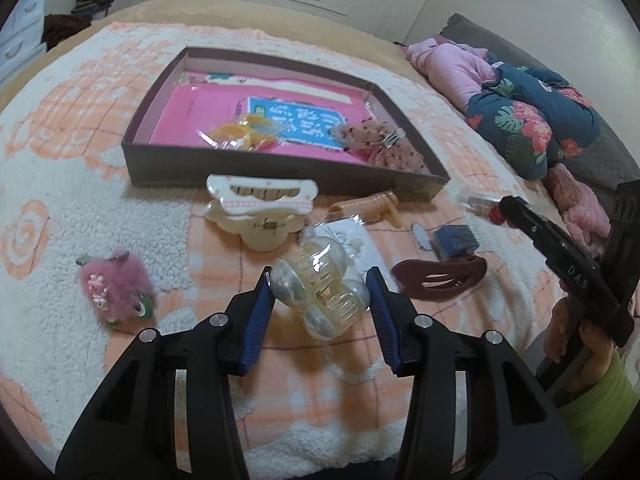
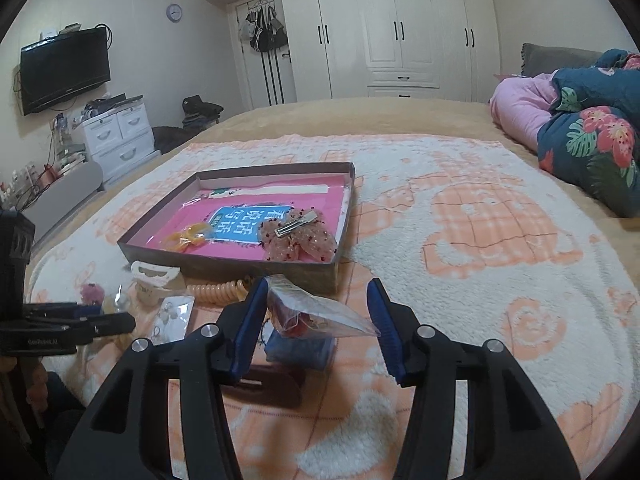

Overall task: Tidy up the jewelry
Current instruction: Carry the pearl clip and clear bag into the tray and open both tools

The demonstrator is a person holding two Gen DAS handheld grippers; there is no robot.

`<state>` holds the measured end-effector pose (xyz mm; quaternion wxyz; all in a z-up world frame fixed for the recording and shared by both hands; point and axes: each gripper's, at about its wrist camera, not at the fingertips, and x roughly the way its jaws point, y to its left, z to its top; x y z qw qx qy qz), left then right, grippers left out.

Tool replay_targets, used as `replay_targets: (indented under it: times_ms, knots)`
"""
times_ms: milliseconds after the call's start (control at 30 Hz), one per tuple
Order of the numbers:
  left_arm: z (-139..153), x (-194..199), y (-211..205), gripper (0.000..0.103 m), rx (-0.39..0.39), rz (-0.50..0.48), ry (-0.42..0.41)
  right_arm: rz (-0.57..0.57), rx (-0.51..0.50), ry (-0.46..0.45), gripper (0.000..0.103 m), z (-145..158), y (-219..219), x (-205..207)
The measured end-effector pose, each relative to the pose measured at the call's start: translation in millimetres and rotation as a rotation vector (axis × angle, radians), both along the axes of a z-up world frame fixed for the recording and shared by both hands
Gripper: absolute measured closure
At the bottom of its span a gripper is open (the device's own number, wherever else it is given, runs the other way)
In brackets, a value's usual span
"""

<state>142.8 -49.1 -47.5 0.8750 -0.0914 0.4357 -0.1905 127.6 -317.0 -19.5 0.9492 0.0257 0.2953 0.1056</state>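
Note:
My left gripper [image 1: 320, 280] is shut on a clear yellowish hair claw [image 1: 320, 300] and holds it just above the blanket. My right gripper [image 2: 318, 292] is shut on a small clear plastic bag [image 2: 316, 314] with a red trinket inside. The bag is stretched between the blue pads and lifted off the bed. In the left wrist view the same bag [image 1: 478, 204] shows at the tip of the right gripper's finger [image 1: 532, 226]. Ahead lies a shallow dark box [image 1: 280, 170] with a pink floor. It holds a yellow bagged piece [image 1: 236, 136] and a pink dotted bow clip [image 1: 376, 144].
On the blanket before the box lie a cream claw clip [image 1: 256, 212], a pink fluffy clip [image 1: 116, 288], a peach spiral hair tie [image 1: 372, 206], an earring card [image 1: 352, 240], a blue piece [image 1: 454, 242] and a brown clip [image 1: 436, 280]. Bundled quilts [image 2: 592, 148] lie at the right.

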Motion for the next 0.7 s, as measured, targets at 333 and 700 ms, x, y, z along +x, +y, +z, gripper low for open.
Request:
replay_targets:
  times_ms: [333,700]
  knots:
    - [21.0,8.1,11.0,0.066,-0.039,0.034,-0.050,0.031,-0.001,-0.024,0.054,12.9,16.1,-6.7]
    - [32.2,31.2,48.6,0.066,-0.060,0.127,-0.073,0.091,-0.004,-0.047,0.054,29.3,51.6,18.0]
